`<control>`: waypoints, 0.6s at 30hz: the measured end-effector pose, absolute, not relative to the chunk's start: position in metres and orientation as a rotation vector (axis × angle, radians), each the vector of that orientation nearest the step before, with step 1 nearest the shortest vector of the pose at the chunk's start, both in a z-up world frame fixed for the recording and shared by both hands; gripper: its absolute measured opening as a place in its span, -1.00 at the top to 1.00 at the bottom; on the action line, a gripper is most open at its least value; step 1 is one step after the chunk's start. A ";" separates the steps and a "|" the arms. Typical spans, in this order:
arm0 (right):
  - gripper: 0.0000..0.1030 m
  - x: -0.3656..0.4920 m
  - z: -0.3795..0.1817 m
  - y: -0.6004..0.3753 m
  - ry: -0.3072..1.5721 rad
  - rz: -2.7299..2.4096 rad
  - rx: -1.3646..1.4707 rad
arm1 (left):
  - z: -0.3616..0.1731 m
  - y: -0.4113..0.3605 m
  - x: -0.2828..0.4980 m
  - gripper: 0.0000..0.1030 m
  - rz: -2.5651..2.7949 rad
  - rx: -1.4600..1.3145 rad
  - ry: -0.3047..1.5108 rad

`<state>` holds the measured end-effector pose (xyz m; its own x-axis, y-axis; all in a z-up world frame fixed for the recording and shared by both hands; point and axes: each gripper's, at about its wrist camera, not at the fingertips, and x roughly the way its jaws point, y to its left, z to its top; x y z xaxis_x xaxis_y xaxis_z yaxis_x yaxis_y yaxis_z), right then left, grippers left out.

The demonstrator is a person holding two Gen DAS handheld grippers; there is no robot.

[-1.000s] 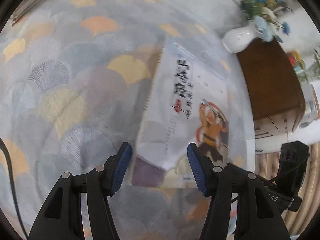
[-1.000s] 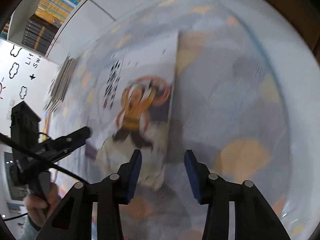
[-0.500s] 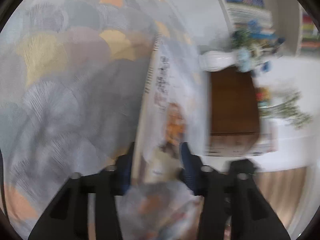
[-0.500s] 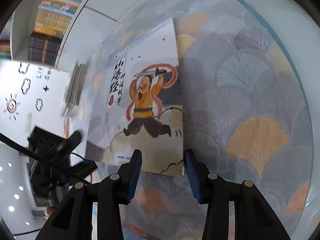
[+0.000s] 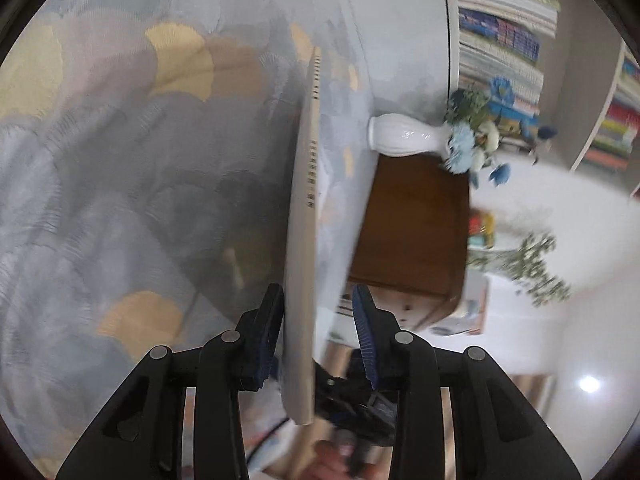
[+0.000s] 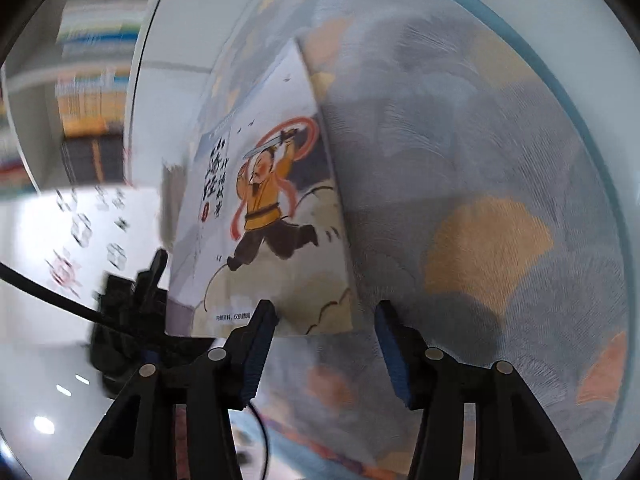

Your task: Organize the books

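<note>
A picture book (image 6: 272, 216), with a figure in orange on its white cover, is tilted up on edge above the fan-patterned tablecloth (image 6: 480, 240). In the left wrist view I see its pale spine (image 5: 302, 216) edge-on, running away from me. My left gripper (image 5: 318, 320) has the book's near end between its blue pads; the left pad touches the spine, and a gap shows at the right pad. My right gripper (image 6: 324, 340) is open and empty, just in front of the book's lower edge.
A white vase (image 5: 404, 136) with blue flowers stands on a brown wooden cabinet (image 5: 416, 228) beyond the table edge. Bookshelves (image 5: 504, 20) full of books line the wall behind. More shelved books (image 6: 92, 92) show at the left of the right wrist view.
The book lay flat on the cloth a second ago. My left gripper has closed around its near end and tipped it up on edge. My right gripper stayed open nearby.
</note>
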<state>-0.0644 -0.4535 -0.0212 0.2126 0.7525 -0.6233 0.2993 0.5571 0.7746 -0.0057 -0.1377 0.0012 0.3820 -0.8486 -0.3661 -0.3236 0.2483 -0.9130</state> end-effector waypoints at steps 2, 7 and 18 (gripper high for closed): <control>0.02 -0.064 -0.028 -0.458 1.366 0.410 1.072 | 0.000 -0.137 -0.005 0.39 -0.512 -1.358 1.190; 0.02 -0.051 -0.047 -0.456 1.347 0.455 1.263 | -0.008 -0.136 -0.008 0.39 -0.520 -1.442 1.210; 0.32 -0.036 0.015 -0.416 1.281 0.317 0.693 | 0.030 -0.171 0.000 0.39 -0.348 -0.742 1.277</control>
<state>-0.0356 -0.4163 0.0149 0.2793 0.5792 -0.7658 0.1554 0.7598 0.6314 0.0002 -0.1713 0.0302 0.2798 -0.6189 -0.7339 -0.1603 0.7236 -0.6713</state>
